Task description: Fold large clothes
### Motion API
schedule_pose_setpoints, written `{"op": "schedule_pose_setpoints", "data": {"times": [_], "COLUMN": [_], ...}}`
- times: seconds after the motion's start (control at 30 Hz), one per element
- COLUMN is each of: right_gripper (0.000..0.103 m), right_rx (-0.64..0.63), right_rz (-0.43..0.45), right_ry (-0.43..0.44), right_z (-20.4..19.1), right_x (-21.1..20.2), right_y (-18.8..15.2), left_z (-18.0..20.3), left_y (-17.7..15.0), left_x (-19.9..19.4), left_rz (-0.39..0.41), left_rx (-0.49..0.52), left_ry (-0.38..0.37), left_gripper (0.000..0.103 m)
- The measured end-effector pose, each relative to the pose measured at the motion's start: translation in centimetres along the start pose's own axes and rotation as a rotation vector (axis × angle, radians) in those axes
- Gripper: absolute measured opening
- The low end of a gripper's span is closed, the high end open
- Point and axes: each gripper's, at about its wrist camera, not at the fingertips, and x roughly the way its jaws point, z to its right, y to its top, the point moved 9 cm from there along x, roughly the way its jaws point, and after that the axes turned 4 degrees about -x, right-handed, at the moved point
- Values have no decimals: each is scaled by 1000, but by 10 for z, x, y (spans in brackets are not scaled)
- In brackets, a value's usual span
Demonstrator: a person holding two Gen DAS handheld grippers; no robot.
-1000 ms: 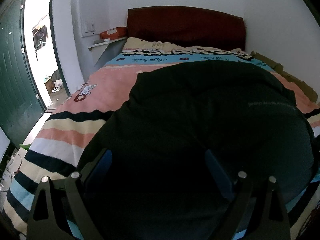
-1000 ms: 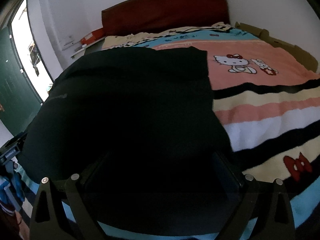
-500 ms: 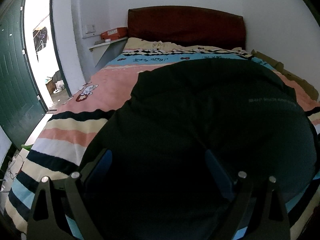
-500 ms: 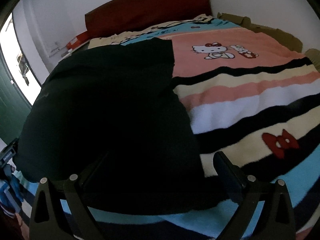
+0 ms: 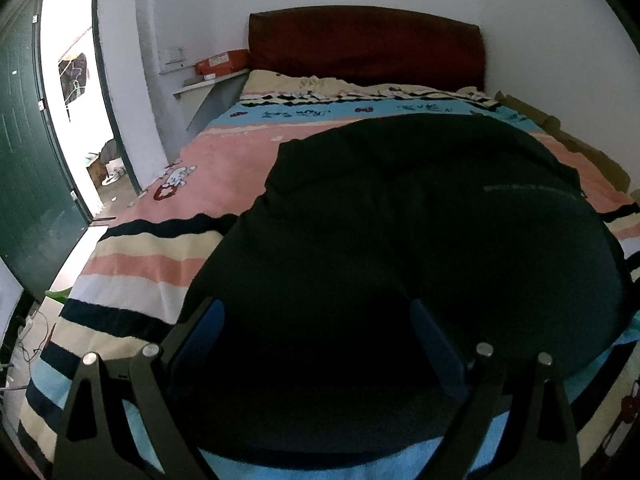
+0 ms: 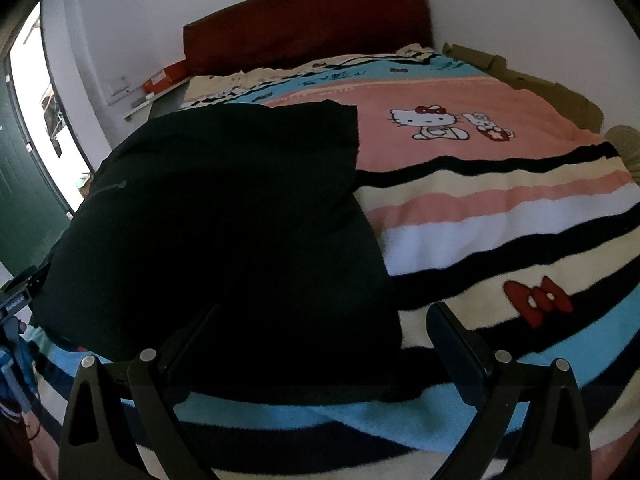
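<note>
— Item, location?
— Black garment (image 5: 400, 248) on the bed (image 6: 500, 208), long axis toward the headboard; near hem under my left gripper (image 5: 316, 320), jaws apart.
— Right gripper (image 6: 324, 320)?
— Apart, over the garment's right near corner.

Black garment (image 5: 400, 248): large, dark, matte fabric, laid flat on striped cartoon-print blanket (image 5: 152, 264) covering the bed. Occupies approx. centre of bed in left wrist view; in right wrist view garment (image 6: 224, 216) sits on the left part, w/ blanket (image 6: 500, 216) exposed to the right. Far edge straight, w/ a squared corner near the pink band. Right side edge runs down toward the near edge, which lies on the blue stripe. Faint line of pale lettering (image 5: 528, 189) visible on upper surface; text illegible. Surface mostly smooth, few shallow creases near far end. Garment type: cannot tell.
</note>
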Motion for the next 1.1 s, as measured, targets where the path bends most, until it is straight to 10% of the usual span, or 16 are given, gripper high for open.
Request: {"op": "schedule_pose_setpoints", "data": {"times": [0.37,0.67,1.1], "right_gripper": [100,102,103], "right_rx": [24,87,234], "right_rz": [-5,-1,-200], "right_ry": [-44,-45,242], "right_z": [14,32,26], "right_x": [-31,-35,52], "right_y": [-13,-11,26], "left_z": [-12,-56,-88], "left_y": [-10,-26,35], "left_x": [-21,-30,39], "left_rz": [17,-96,-224], "left_rx": [-12,-130,-349], "left_ry": [-6,-196,-440], "left_gripper": [95,95,95]}}
